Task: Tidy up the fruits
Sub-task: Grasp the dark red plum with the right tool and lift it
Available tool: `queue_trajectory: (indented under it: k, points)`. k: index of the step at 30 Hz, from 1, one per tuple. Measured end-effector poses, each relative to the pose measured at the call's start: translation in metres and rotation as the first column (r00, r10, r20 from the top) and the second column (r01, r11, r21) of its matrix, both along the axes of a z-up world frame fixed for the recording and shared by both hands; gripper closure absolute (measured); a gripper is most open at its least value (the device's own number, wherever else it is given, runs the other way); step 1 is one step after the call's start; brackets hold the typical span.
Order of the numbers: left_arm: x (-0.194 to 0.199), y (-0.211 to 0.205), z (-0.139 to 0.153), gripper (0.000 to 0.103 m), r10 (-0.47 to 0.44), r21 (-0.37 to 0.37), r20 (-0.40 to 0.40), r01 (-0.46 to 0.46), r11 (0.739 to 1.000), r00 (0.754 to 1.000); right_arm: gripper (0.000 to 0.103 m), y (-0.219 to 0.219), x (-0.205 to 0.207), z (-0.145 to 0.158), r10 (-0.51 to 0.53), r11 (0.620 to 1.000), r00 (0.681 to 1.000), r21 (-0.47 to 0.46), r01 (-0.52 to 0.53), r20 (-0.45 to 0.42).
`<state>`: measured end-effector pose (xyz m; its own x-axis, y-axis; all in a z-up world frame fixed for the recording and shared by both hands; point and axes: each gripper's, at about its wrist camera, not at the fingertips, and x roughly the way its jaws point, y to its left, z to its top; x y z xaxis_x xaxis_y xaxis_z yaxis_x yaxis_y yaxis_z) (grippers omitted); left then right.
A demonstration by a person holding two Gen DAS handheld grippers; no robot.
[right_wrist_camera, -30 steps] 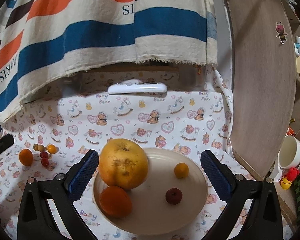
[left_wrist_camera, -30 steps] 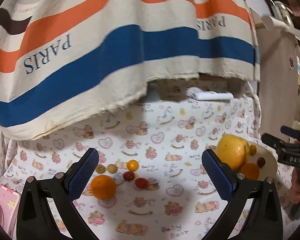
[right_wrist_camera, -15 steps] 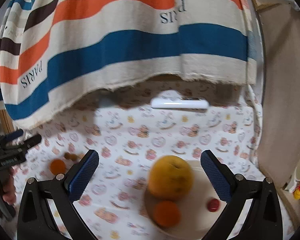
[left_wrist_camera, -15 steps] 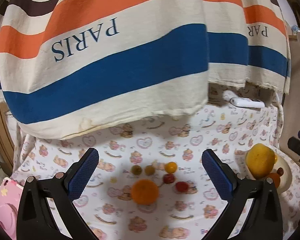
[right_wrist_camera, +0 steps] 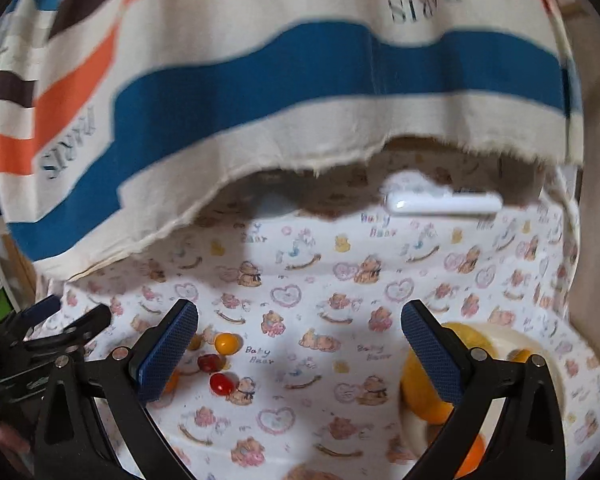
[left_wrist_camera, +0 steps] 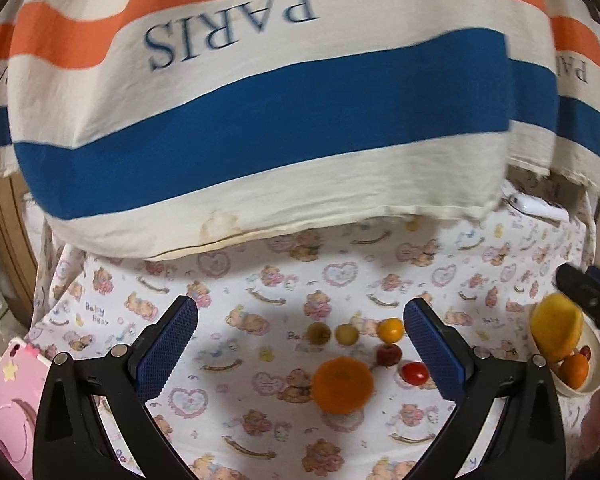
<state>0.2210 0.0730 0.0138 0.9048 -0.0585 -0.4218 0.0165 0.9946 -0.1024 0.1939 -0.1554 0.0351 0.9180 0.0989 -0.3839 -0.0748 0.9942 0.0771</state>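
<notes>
The left gripper [left_wrist_camera: 300, 344], jaws spread wide and holding nothing, has swung from the plate side toward the loose fruit and now hangs above the bear-printed white cloth [left_wrist_camera: 260, 280]. Between its blue pads lie the round orange citrus [left_wrist_camera: 343, 385], a dark red berry-sized fruit [left_wrist_camera: 389, 354], a bright red cherry tomato [left_wrist_camera: 415, 373], a small yellow-orange fruit [left_wrist_camera: 390, 329] and two dull olive-yellow ones [left_wrist_camera: 333, 333]. A second ago this cluster sat low and left of centre in the left wrist view; it now sits right of centre, close to the right-hand pad.

The right gripper [right_wrist_camera: 300, 346], likewise wide open and empty, has drawn back from the cream round plate [right_wrist_camera: 512, 334]. The plate has slid to the right edge of its view, carrying the large yellow pomelo-like fruit [right_wrist_camera: 424, 380] and an orange below it.

Judgement: the plate already holds part of the fruit; the loose cluster remains on the cloth, well apart from the plate. The left gripper appears to be lining up on the cluster, probably the round orange citrus. A striped canvas sheet printed PARIS [left_wrist_camera: 260, 120] overhangs the far side
</notes>
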Motion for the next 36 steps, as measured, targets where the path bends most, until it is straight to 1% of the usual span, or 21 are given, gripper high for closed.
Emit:
queue_trajectory:
  k: [1,2,3,4,6,8,10,12,15,16,19,21,25,28,31,32,33,36]
  points:
    - [0.001,0.003,0.0,0.001,0.007,-0.008,-0.002,-0.007,1.0,1.0,0.001,0.002,0.01,-0.004,0.009,1.0,0.999,0.024,-0.008,-0.035]
    - [0.001,0.006,0.0,0.001,0.012,-0.013,-0.002,-0.012,1.0,1.0,0.007,0.005,0.017,-0.008,0.019,0.999,0.998,0.031,-0.017,-0.067]
    - [0.001,0.009,0.0,0.001,0.018,-0.021,-0.003,-0.018,1.0,1.0,0.018,0.008,0.023,-0.013,0.027,0.999,0.994,0.029,-0.025,-0.102]
    - [0.001,0.011,0.0,0.001,0.02,-0.027,-0.004,-0.02,0.999,1.0,0.022,0.013,0.034,-0.019,0.044,0.999,0.987,0.022,-0.041,-0.158]
    - [0.001,0.014,0.002,0.001,0.02,-0.041,-0.003,-0.02,0.999,1.0,0.034,0.02,0.046,-0.029,0.07,0.997,0.974,0.025,-0.066,-0.214]
    - [0.0,0.016,0.003,0.001,0.027,-0.038,0.004,-0.027,0.999,1.0,0.041,0.028,0.052,-0.038,0.096,0.995,0.965,0.023,-0.094,-0.246]
    - [0.0,0.016,0.004,0.001,0.036,-0.024,0.009,-0.036,0.999,0.999,0.044,0.036,0.058,-0.046,0.137,0.99,0.953,0.026,-0.135,-0.271]
    - [0.001,0.016,0.004,0.001,0.043,-0.018,0.01,-0.042,0.999,0.999,0.05,0.045,0.063,-0.053,0.172,0.985,0.941,0.039,-0.169,-0.29]
    - [0.002,0.02,0.003,0.001,0.055,-0.04,0.009,-0.055,0.998,0.998,0.055,0.059,0.071,-0.061,0.226,0.974,0.917,0.061,-0.217,-0.328]
    - [0.002,0.022,0.003,0.001,0.057,-0.051,0.005,-0.057,0.997,0.998,0.056,0.064,0.074,-0.064,0.233,0.972,0.91,0.058,-0.227,-0.342]
    - [0.003,0.027,0.003,0.001,0.065,-0.081,-0.002,-0.065,0.995,0.998,0.056,0.08,0.079,-0.07,0.253,0.965,0.895,0.034,-0.259,-0.367]
    - [0.004,0.029,0.002,0.001,0.072,-0.09,-0.006,-0.072,0.993,0.997,0.062,0.091,0.081,-0.073,0.259,0.961,0.889,0.008,-0.277,-0.377]
    - [0.007,0.032,-0.002,0.001,0.079,-0.1,-0.02,-0.081,0.992,0.997,0.064,0.107,0.087,-0.082,0.241,0.958,0.883,-0.044,-0.282,-0.403]
    - [0.008,0.033,-0.003,0.001,0.079,-0.107,-0.026,-0.082,0.991,0.996,0.067,0.113,0.092,-0.09,0.238,0.958,0.874,-0.047,-0.283,-0.424]
    - [0.007,0.033,-0.002,0.001,0.077,-0.109,-0.024,-0.079,0.991,0.997,0.068,0.115,0.095,-0.095,0.214,0.96,0.878,-0.075,-0.27,-0.428]
    - [0.007,0.033,-0.002,0.001,0.076,-0.109,-0.023,-0.078,0.991,0.997,0.07,0.115,0.095,-0.096,0.211,0.96,0.878,-0.08,-0.27,-0.429]
    - [0.007,0.033,-0.002,0.001,0.075,-0.107,-0.022,-0.077,0.991,0.997,0.076,0.115,0.096,-0.097,0.21,0.959,0.876,-0.08,-0.27,-0.433]
    - [0.006,0.031,-0.001,0.001,0.073,-0.101,-0.023,-0.075,0.992,0.997,0.076,0.115,0.096,-0.097,0.212,0.96,0.876,-0.078,-0.271,-0.434]
